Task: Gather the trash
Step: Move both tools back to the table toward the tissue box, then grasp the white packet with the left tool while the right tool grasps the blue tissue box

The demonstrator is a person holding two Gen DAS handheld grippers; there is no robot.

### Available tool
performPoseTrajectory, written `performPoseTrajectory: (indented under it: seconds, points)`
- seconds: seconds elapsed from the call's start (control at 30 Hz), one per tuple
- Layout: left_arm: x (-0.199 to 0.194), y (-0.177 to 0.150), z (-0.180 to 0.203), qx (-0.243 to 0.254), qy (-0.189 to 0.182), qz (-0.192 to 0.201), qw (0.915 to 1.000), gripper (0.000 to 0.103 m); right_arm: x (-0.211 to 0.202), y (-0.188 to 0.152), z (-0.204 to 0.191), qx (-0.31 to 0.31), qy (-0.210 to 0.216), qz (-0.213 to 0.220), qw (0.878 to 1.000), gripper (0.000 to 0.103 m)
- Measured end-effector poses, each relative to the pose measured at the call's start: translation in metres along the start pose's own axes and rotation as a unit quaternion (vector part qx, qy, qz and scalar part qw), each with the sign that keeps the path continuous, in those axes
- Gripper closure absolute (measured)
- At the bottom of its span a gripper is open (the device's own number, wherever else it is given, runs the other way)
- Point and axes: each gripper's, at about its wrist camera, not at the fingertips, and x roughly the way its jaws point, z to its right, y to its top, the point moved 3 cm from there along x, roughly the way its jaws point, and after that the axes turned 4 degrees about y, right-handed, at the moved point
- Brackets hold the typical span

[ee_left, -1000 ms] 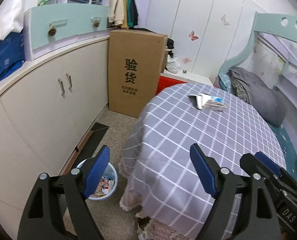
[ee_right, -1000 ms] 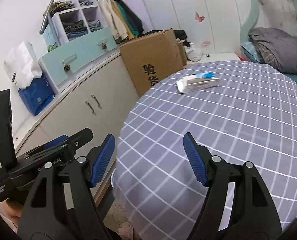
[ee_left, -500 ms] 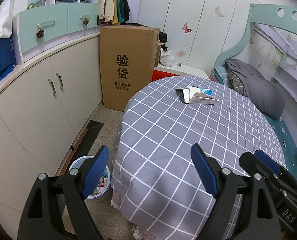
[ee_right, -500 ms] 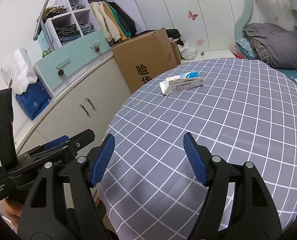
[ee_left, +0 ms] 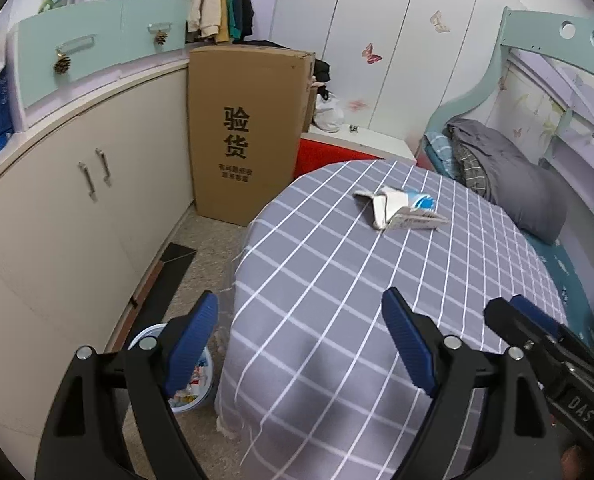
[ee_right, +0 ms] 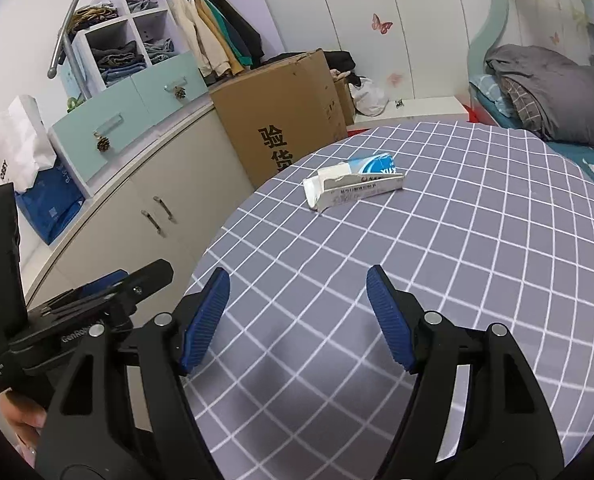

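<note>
Blue-and-white flattened carton (ee_right: 353, 186) lay on our checked table (ee_right: 477, 248); only the left view showed the floor bin (ee_left: 195, 394); both our grippers, left (ee_left: 303, 344) and right (ee_right: 299, 316), gaped empty

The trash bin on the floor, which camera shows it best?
The left wrist view: the pale blue bin sits beside the table, partly behind that gripper's finger, litter visible inside. The right wrist view doesn't show it at all.
</note>
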Motion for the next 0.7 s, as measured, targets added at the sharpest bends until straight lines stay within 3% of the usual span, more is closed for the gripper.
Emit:
performPoseTrajectory:
  seconds: [0.1,0.43,0.7]
  points:
    - [0.011,0.010,-0.001,-0.006,-0.001,-0.002,1.0000,0.020,0.013,0.008,0.010,0.012,-0.004,-0.006,1.000,0.033]
    - [0.075,0.046,0.000,-0.043,-0.054,-0.039,0.9968,0.020,0.044,0.049,0.045,0.053,-0.034,0.012,0.998,0.033]
    - [0.119,0.068,0.038,-0.032,-0.095,-0.053,0.9936,0.020,0.074,0.081,0.099,0.098,-0.058,0.011,0.993,0.033]
